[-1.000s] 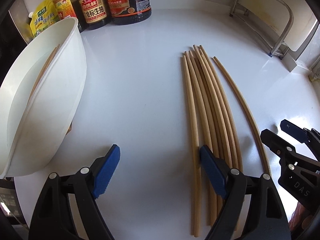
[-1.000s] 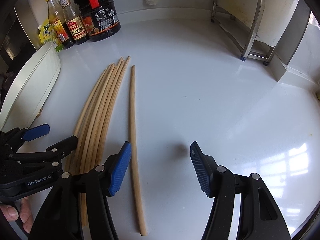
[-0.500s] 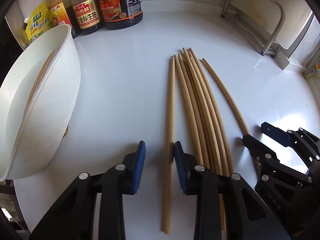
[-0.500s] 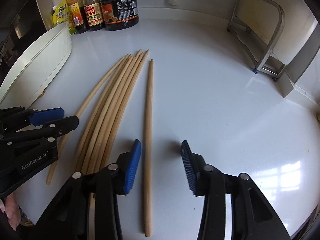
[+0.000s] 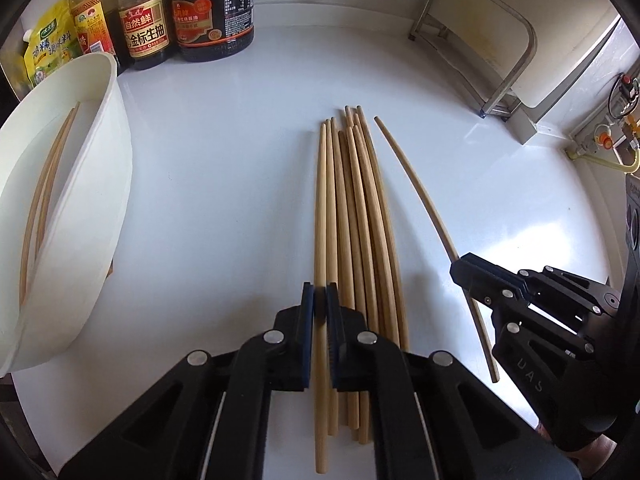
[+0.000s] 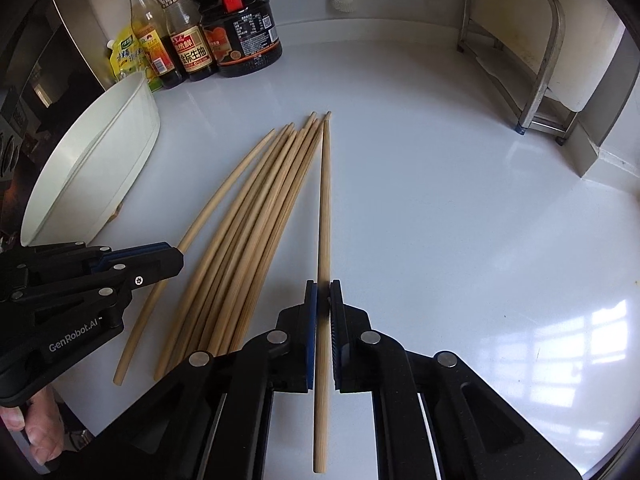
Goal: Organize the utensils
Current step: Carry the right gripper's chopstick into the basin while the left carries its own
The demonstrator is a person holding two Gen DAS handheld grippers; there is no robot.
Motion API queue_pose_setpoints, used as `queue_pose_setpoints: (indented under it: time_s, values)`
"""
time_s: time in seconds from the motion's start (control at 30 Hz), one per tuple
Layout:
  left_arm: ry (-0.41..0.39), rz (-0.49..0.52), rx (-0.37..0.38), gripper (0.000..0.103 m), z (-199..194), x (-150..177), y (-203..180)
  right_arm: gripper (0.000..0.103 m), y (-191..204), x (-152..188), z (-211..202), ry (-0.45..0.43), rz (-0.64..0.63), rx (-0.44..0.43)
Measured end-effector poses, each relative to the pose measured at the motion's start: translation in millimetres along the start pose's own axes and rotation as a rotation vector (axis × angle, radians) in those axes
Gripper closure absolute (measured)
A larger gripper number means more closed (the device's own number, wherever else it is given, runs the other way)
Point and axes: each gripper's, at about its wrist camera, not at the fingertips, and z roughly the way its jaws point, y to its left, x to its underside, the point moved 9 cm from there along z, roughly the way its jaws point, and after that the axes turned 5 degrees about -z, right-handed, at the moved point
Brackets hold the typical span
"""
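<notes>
my left gripper [image 5: 320, 300] just clenched on the leftmost chopstick [image 5: 320, 208] | my right gripper [image 6: 323, 300] just clenched on the rightmost chopstick [image 6: 323, 208] | bundle [image 5: 360, 208] between

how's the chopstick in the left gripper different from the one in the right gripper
The left gripper pinches the bundle's leftmost chopstick; the right gripper pinches the rightmost chopstick. The leftmost touches its neighbours; the rightmost lies apart along most of its length. Both are plain wood, each clamped by shut jaws.

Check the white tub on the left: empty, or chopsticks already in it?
Not empty. The white tub holds two chopsticks leaning along its inner wall in the left wrist view. The right wrist view does not show them.
</notes>
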Motion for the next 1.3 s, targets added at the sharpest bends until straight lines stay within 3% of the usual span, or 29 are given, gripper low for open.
queue_pose_setpoints:
  time_s: [0.27, 0.5, 0.93, 1.17, 1.3]
  values:
    - [-0.039, 0.008, 0.035, 0.096, -33, -18, 12, 0.097, 9, -18, -29, -0.048, 0.059, -0.002]
    - [-0.12, 0.015, 0.057, 0.096, -80, -38, 35, 0.097, 43, -50, -51, -0.108, 0.064, -0.023]
    - [-0.204, -0.114, -0.034, 0.096, -132, -69, 175, 0.097, 174, -137, -42, -0.154, -0.044, -0.141]
    - [-0.192, -0.161, -0.087, 0.096, -125, -74, 245, 0.097, 242, -159, -4, -0.108, -0.087, -0.187]
    - [-0.166, -0.164, -0.091, 0.096, -113, -76, 267, 0.097, 264, -161, 21, -0.059, -0.078, -0.195]
